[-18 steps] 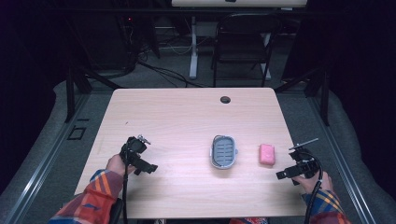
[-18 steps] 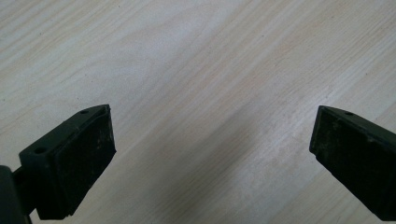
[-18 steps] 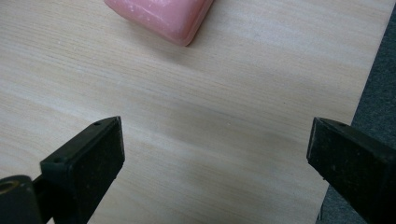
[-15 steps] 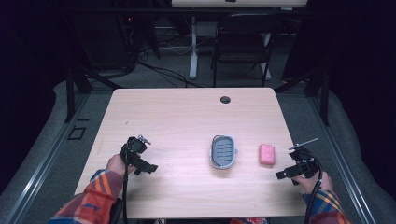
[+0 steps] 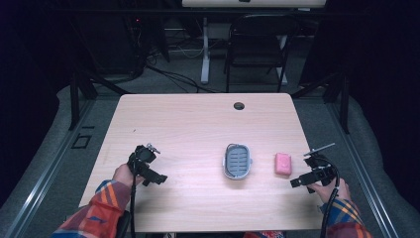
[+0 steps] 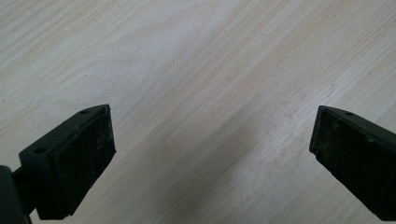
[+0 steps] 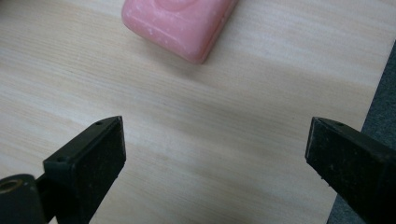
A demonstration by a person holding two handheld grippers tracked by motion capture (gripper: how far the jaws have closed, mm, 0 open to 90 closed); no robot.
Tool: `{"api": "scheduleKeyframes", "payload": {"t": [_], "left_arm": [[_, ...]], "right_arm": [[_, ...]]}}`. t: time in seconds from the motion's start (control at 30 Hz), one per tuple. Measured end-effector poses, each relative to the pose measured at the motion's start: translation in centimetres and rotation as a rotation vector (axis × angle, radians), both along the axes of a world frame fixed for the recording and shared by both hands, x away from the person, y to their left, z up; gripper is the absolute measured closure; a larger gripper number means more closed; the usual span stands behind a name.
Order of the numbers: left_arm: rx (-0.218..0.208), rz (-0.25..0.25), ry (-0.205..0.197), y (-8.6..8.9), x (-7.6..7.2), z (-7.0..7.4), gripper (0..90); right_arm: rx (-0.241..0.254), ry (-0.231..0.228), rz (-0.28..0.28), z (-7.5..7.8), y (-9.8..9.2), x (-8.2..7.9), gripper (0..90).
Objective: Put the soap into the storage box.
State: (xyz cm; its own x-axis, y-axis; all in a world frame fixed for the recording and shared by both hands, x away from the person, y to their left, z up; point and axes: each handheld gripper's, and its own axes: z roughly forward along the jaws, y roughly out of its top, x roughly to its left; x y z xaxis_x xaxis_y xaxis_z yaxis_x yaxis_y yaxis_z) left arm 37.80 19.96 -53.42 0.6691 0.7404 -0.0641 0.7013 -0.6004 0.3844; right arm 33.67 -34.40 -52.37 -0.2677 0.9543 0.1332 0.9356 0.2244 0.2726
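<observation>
A pink soap bar (image 5: 283,163) lies on the wooden table (image 5: 198,124), right of a grey oval soap dish (image 5: 237,161). My right gripper (image 5: 296,182) hovers just in front and to the right of the soap, jaws open and empty. In the right gripper view the soap (image 7: 177,23) lies ahead of my right gripper (image 7: 215,154), beyond the wide-spread jaws. My left gripper (image 5: 159,178) is over the table's left front part, far from the dish. Its jaws stand open in the left gripper view, where my left gripper (image 6: 210,154) has only bare wood between them.
A round cable hole (image 5: 239,105) sits near the table's far edge. A black chair (image 5: 257,44) and cables stand on the floor behind. The table's right edge (image 7: 373,84) runs close beside my right gripper.
</observation>
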Motion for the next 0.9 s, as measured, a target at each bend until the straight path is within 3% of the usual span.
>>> {"api": "scheduleKeyframes", "payload": {"t": [0.23, 0.47, 0.5, 0.77, 0.9], "left_arm": [[0.007, -0.005, 0.002, 0.0, 0.0, 0.0, 0.1], [0.008, -0.006, 0.000, -0.1, 0.1, -0.1, 0.1], [0.008, -0.007, 0.000, -0.1, 0.1, -0.1, 0.1], [0.011, -0.005, 0.005, -0.1, 0.1, -0.1, 0.1], [0.008, -0.002, 0.001, -0.1, 0.1, -0.1, 0.1]], "right_arm": [[0.005, 0.000, -0.012, 0.5, 0.4, 0.8, 4.7], [0.007, 0.027, -0.033, 0.7, 0.8, 1.7, 3.6], [0.004, 0.049, -0.026, 0.7, 0.9, 2.1, 3.7], [-0.004, 0.062, -0.038, 0.6, 1.7, 3.2, 3.6], [0.016, 0.068, -0.041, 0.9, 1.9, 4.1, 3.0]]}}
